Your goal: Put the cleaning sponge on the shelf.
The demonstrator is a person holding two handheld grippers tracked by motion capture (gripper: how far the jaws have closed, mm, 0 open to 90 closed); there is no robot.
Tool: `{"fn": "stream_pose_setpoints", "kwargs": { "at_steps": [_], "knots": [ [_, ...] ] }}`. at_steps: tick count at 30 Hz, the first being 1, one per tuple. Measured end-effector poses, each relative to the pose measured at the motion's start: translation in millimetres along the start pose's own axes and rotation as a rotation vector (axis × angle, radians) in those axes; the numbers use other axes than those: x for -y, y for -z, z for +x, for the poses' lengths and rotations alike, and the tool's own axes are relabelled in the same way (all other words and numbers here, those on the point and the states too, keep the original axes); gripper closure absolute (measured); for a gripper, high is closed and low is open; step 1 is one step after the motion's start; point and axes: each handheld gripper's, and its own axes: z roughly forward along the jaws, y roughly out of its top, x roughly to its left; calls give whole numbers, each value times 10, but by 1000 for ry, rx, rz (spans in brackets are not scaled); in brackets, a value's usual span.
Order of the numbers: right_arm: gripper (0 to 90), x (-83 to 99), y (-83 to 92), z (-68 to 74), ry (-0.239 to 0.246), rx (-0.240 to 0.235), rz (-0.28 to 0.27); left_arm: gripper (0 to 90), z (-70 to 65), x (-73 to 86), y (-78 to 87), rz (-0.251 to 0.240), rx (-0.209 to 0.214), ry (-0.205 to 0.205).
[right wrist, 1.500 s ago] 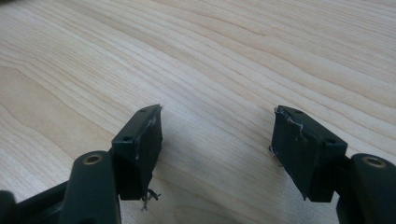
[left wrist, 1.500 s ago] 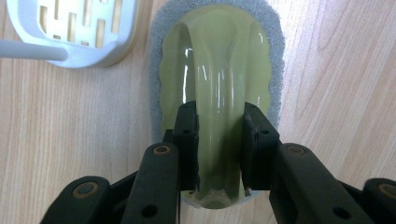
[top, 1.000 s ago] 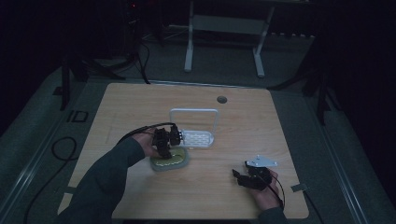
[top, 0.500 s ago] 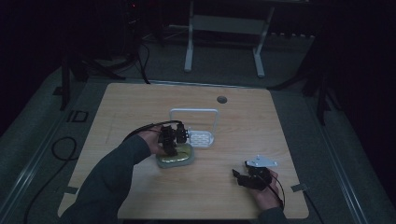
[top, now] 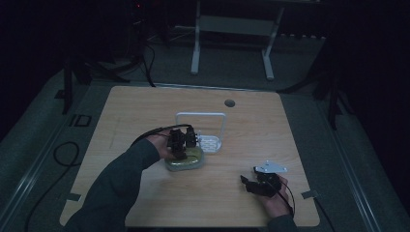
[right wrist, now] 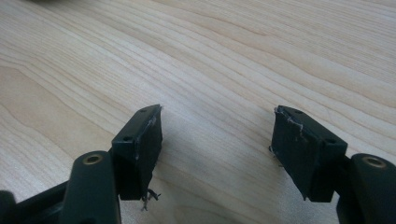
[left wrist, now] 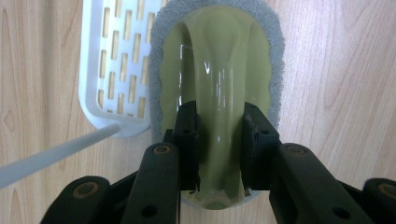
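I have the left gripper (left wrist: 219,149) clamped on the green handle of the scrub sponge (left wrist: 219,70) just beside the white slotted tray (left wrist: 116,70), so I judge lifting it comes next, while my right gripper (right wrist: 217,154) idles wide open well away.

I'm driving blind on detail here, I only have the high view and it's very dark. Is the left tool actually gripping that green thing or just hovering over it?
Observer: Gripping. In the left gripper view the left tool is closed on the raised handle of the green scrubber.
Operator: What's under the green part?
Observer: A grey scouring pad rims the base, lying on the wooden table.
Operator: And the white thing beside it?
Observer: A slotted white tray; the pad's edge overlaps its rim.
Operator: Is my right tool holding anything?
Observer: No. The right tool is open, with bare wood between its jaws.
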Motion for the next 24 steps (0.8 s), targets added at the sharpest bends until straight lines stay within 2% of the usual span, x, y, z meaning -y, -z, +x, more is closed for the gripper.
{"fn": "stream_pose_setpoints", "kwargs": {
  "at_steps": [12,17,24],
  "knots": [
    [329,0,0,0,0,0,0,714,1,-166,55,-7,-28,-37],
    [329,0,0,0,0,0,0,714,12,-183,52,-20,-39,-40],
    [329,0,0,0,0,0,0,714,26,-170,29,-36,-77,-76]
  ]
}}
